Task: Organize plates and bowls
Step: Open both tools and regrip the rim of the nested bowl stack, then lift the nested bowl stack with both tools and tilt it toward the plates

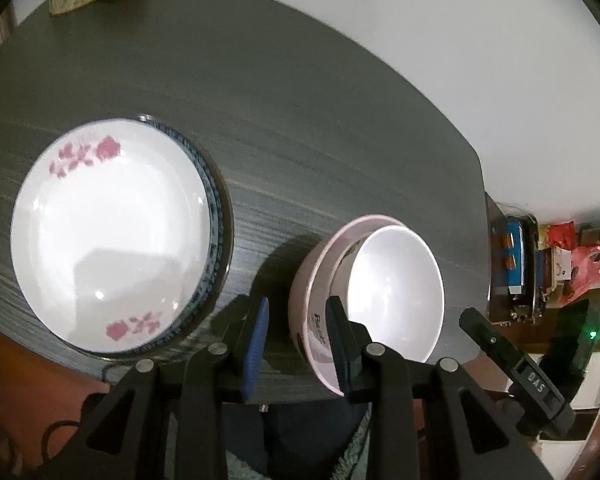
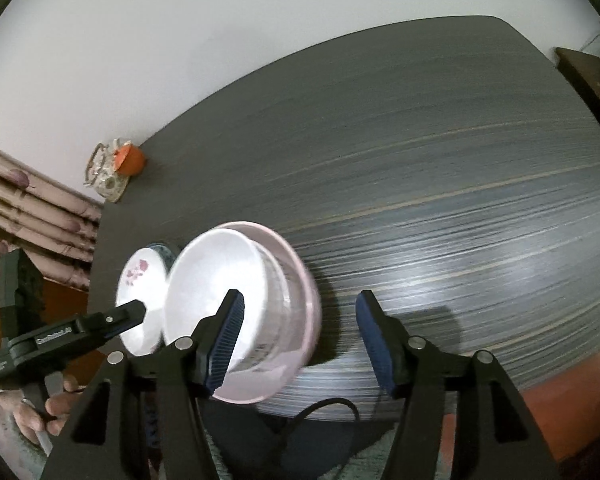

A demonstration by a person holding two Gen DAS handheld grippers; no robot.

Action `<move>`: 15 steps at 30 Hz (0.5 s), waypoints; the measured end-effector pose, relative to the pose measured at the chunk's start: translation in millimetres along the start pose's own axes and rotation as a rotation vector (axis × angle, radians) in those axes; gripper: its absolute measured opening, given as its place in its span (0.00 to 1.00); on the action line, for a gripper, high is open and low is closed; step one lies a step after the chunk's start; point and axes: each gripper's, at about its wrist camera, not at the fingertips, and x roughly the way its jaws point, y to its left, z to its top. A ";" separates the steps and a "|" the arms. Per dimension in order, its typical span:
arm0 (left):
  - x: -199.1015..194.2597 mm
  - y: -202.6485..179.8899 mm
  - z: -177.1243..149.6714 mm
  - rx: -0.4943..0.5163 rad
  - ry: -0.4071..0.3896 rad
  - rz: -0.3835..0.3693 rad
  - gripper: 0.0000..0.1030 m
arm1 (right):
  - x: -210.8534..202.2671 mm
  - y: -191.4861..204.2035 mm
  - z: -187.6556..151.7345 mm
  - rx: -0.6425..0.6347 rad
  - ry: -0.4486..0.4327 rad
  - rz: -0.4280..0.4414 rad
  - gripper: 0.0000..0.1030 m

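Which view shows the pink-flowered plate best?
The left wrist view: the flowered plate lies whole and sharp on a blue-rimmed plate. In the right wrist view the flowered plate is small, blurred and partly hidden behind the white bowl and the left gripper.

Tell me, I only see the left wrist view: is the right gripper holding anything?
Observer: No. The right gripper is open, its pads spread and pressing on nothing.
Operator: Where are the stacked bowls from it?
Observer: The stacked bowls lie by its picture-left finger, mostly outside the gap.
Operator: What's holding the left gripper?
Observer: A hand grips the handle of the left gripper, at the right wrist picture's lower left.
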 end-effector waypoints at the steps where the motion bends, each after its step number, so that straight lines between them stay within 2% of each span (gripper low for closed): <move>1: 2.0 0.1 0.1 -0.002 0.005 0.001 0.29 | 0.3 -3.7 -1.1 0.009 -0.001 -0.012 0.54; 15: 20.5 -1.8 -0.4 -0.015 0.032 0.042 0.29 | 31.0 -6.1 -9.5 0.002 0.107 -0.091 0.54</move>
